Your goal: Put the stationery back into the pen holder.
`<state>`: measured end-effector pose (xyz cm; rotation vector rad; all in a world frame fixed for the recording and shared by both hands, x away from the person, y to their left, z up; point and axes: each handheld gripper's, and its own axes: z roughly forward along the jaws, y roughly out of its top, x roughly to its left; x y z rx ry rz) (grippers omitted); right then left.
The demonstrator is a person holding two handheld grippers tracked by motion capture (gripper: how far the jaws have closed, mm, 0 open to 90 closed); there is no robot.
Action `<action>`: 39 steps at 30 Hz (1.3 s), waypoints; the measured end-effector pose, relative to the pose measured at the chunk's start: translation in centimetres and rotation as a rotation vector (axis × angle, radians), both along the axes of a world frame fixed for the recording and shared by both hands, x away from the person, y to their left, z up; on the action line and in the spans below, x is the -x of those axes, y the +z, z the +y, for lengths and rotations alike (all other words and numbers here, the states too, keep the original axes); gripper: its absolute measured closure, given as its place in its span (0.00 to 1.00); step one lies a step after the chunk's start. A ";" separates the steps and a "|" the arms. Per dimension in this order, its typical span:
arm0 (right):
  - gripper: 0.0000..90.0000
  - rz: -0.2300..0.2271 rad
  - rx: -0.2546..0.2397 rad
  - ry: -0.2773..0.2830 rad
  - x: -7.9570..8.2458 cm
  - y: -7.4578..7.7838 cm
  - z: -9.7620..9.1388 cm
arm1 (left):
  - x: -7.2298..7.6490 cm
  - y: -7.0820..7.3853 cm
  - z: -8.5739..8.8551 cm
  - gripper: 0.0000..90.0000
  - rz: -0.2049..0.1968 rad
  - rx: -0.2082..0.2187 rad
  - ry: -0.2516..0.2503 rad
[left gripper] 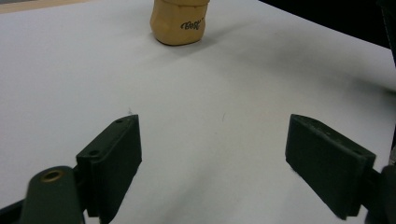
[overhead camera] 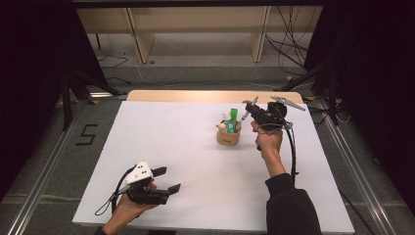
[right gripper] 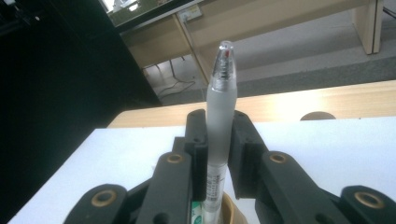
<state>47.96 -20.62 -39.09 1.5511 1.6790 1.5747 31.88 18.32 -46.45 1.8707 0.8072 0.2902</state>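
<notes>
Tabletop (overhead camera: 161, 147): flat, matte white rectangular surface with a pale wood strip along its far edge.

Holder (overhead camera: 228, 135): small rounded tan cup, smooth and slightly bulging, with dark script lettering on its side; it stands right of centre toward the far edge. It holds upright items, among them a green-capped one (overhead camera: 234, 113) and a white one (overhead camera: 225, 117); their kind cannot be told.

Pen (right gripper: 219, 116): slim frosted translucent barrel, clear tapered end with a spring and a red part inside, printed label lower down. It stands upright over the holder's mouth.

Right tool (overhead camera: 250, 108): black, angular, with brass-ringed pivots; its jaws are clamped on the pen's barrel, just above the holder.

Left tool (overhead camera: 167, 179): black with a grey three-cornered plate, held low near the front left edge, jaws spread wide with nothing between the flat rubbery pads (left gripper: 119, 156).
</notes>
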 end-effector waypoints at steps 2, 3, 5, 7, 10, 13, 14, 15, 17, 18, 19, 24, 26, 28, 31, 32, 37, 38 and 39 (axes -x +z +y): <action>0.89 -0.002 0.014 0.001 -0.1 0.1 0.2 | 0.0 0.0 0.0 0.20 0.002 0.003 0.001; 0.89 -0.002 0.022 0.001 -0.2 0.1 0.4 | 0.0 0.0 0.1 0.20 0.003 0.006 0.001; 0.89 -0.001 0.031 0.001 -0.3 0.0 0.5 | 0.0 0.1 0.1 0.20 0.000 0.007 0.000; 0.89 0.005 0.040 0.001 -0.4 -0.2 0.7 | 0.0 0.1 0.1 0.20 0.003 0.011 0.001; 0.89 0.015 0.062 0.006 -0.6 -0.5 1.0 | -0.1 0.1 0.2 0.20 0.005 0.015 0.003; 0.89 0.023 0.108 0.013 -0.7 -0.8 1.4 | 0.0 0.2 0.2 0.20 0.005 0.019 0.000; 0.89 0.023 0.124 0.016 -0.8 -1.0 1.4 | 0.0 0.2 0.2 0.20 0.007 0.023 -0.001; 0.89 0.027 0.129 0.017 -0.8 -1.0 1.5 | -0.1 0.2 0.2 0.20 0.009 0.026 -0.001; 0.89 0.037 0.146 0.026 -1.0 -1.4 1.7 | 0.0 0.2 0.1 0.20 0.009 0.026 -0.001; 0.89 0.040 0.152 0.029 -1.0 -1.5 1.7 | 0.0 0.2 0.1 0.20 0.010 0.025 -0.001; 0.89 0.047 0.165 0.033 -1.0 -1.7 1.9 | 0.0 0.2 0.1 0.20 0.013 0.026 -0.002; 0.89 0.058 0.218 0.051 -1.2 -2.3 2.8 | 0.0 0.1 0.0 0.20 0.017 0.020 -0.006; 0.89 0.062 0.227 0.054 -1.3 -2.5 2.9 | 0.0 0.1 0.0 0.20 0.015 0.017 -0.008; 0.89 0.066 0.226 0.053 -1.3 -2.5 2.9 | 0.1 0.2 0.0 0.20 0.013 0.023 -0.008; 0.89 0.072 0.213 0.053 -1.4 -2.6 2.7 | 0.0 0.2 0.0 0.20 0.016 0.023 -0.006; 0.89 0.076 0.211 0.054 -1.4 -2.6 2.7 | 0.0 0.2 0.0 0.20 0.016 0.023 -0.006; 0.68 0.103 0.150 0.070 -1.5 -2.7 2.3 | 0.0 0.2 -0.1 0.20 0.016 0.020 -0.005; 0.64 0.097 0.143 0.072 -1.4 -2.5 2.1 | 0.0 0.2 0.0 0.20 0.016 0.019 -0.005; 0.59 0.094 0.127 0.074 -1.3 -2.3 2.0 | 0.0 0.2 0.0 0.20 0.017 0.020 -0.005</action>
